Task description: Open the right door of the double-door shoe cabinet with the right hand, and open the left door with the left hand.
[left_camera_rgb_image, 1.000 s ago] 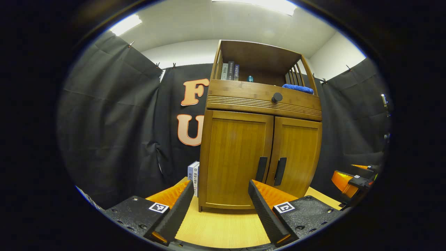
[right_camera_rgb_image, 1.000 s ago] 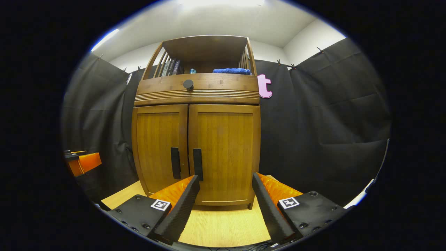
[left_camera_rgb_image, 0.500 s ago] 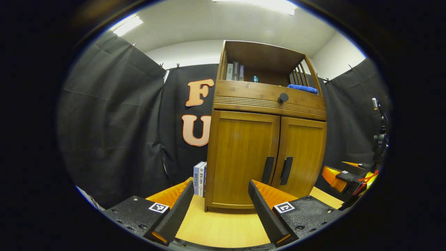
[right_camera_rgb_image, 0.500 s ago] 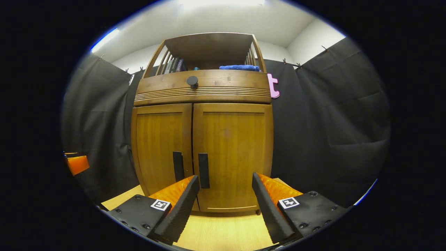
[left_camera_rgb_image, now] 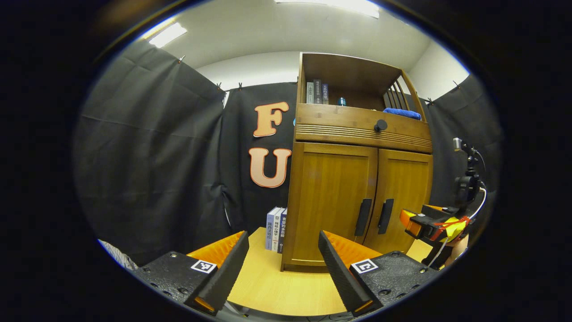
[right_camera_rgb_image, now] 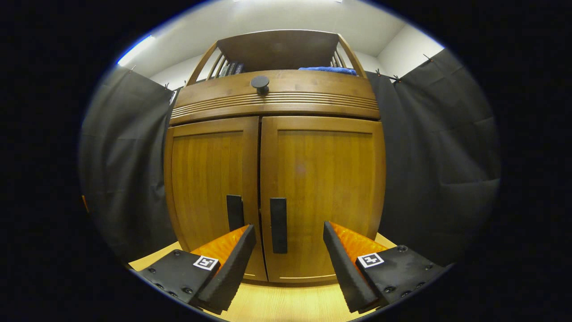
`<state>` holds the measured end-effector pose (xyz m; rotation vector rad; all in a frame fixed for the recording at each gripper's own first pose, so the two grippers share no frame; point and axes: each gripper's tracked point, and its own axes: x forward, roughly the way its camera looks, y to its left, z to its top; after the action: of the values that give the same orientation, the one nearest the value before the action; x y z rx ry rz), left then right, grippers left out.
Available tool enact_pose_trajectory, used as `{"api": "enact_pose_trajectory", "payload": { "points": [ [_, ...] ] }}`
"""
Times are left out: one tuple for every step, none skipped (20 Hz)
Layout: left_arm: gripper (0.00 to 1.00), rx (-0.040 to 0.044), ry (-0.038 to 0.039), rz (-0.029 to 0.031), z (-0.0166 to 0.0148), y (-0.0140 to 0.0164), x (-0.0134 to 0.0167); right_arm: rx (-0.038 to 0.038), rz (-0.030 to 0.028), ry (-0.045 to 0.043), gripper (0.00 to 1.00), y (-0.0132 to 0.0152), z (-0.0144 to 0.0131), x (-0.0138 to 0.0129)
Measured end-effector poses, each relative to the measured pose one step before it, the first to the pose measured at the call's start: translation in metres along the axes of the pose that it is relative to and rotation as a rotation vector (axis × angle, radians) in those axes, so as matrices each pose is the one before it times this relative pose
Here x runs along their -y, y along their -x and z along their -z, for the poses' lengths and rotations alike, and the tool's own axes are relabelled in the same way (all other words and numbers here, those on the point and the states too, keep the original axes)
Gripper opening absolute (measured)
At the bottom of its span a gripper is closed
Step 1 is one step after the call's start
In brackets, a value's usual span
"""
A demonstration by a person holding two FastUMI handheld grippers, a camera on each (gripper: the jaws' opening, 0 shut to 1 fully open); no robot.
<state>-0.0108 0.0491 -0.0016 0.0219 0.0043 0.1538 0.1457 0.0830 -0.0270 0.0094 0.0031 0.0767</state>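
The right tongs (right_camera_rgb_image: 289,268) have closed in on the shoe cabinet (right_camera_rgb_image: 272,197) over the last second: in the right gripper view its 2 doors loom far larger than they did, and the right door's handle (right_camera_rgb_image: 278,225) now sits at 12 o'clock just above the gap between the wide-spread fingers, slightly toward the left one. The tongs hold nothing and touch nothing yet. The right door (right_camera_rgb_image: 321,197) and left door (right_camera_rgb_image: 210,192) are both shut, their handles side by side at the centre seam; the left door's handle (right_camera_rgb_image: 234,212) is partly hidden behind the left finger. The left tongs (left_camera_rgb_image: 282,273), also wide and empty, have swung leftward, so in the left gripper view the cabinet has slid to about 2 o'clock and stands well apart on the counter (left_camera_rgb_image: 277,290), with a few books (left_camera_rgb_image: 275,228) upright beside its left wall. There the right tongs appear at 3 o'clock, near the right door. This suggests the right-hand approach is nearly complete: the next move likely needs a small leftward correction, then a squeeze on the handle before pulling. The left door's turn looks further off.
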Motion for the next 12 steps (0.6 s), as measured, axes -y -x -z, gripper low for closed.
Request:
{"api": "enact_pose_trajectory", "payload": {
  "points": [
    [0.92,-0.00259,-0.00237,-0.00859,0.00017,0.00046,-0.00246,-0.00219,0.00028,-0.01092,0.96,-0.00859,0.00166,-0.00092],
    [0.92,-0.00212,-0.00377,-0.01001,0.00076,0.00046,-0.00287,-0.00847,0.00253,-0.01225,0.94,-0.00908,0.00261,-0.00053],
    [0.95,-0.0034,-0.00473,-0.00969,0.00019,0.00074,-0.00287,-0.01251,0.00374,-0.01253,0.95,-0.0097,0.00382,-0.00045],
    [0.92,-0.00335,-0.00603,-0.00864,0.00083,0.00129,-0.0042,-0.01366,0.00256,-0.00961,0.97,-0.00817,0.00463,-0.00082],
    [0.92,-0.00285,-0.00672,-0.00937,0.0001,0.00119,-0.00284,-0.01085,0.00128,-0.00205,0.98,-0.00782,0.00407,-0.00131],
    [0.92,-0.0017,-0.00751,-0.01002,0.00064,0.0007,-0.00373,-0.00555,0.00364,0.001,0.98,-0.00726,0.00287,-0.00001],
    [0.92,-0.00059,-0.00683,-0.0101,-0.00025,0.00037,-0.00306,-0.00439,0.00276,0.00134,1.0,-0.00558,0.00377,0.00045],
    [0.92,0.00019,-0.00481,-0.01019,0.00007,0.00067,-0.00361,-0.00623,0.0013,0.0021,0.94,-0.00812,0.00313,-0.00144],
    [0.92,-0.00097,-0.00199,-0.01025,-0.00004,0.00001,-0.00298,-0.00972,0.00096,0.00351,0.94,-0.00991,0.00403,-0.00246],
    [0.92,-0.00317,0.00049,-0.00855,0.00089,0.0008,-0.00223,-0.00868,-0.00197,0.00288,0.94,-0.00738,0.00335,-0.00168],
    [0.92,-0.00466,0.00223,-0.00729,0.00086,0.00008,-0.00156,-0.00967,-0.00365,-0.00201,1.0,-0.00547,0.00272,-0.00257],
    [0.92,-0.00481,0.00268,-0.00576,0.00117,0.00075,-0.00097,-0.00726,-0.00647,-0.00582,0.98,-0.00659,0.00305,-0.00296]
  ]
}}
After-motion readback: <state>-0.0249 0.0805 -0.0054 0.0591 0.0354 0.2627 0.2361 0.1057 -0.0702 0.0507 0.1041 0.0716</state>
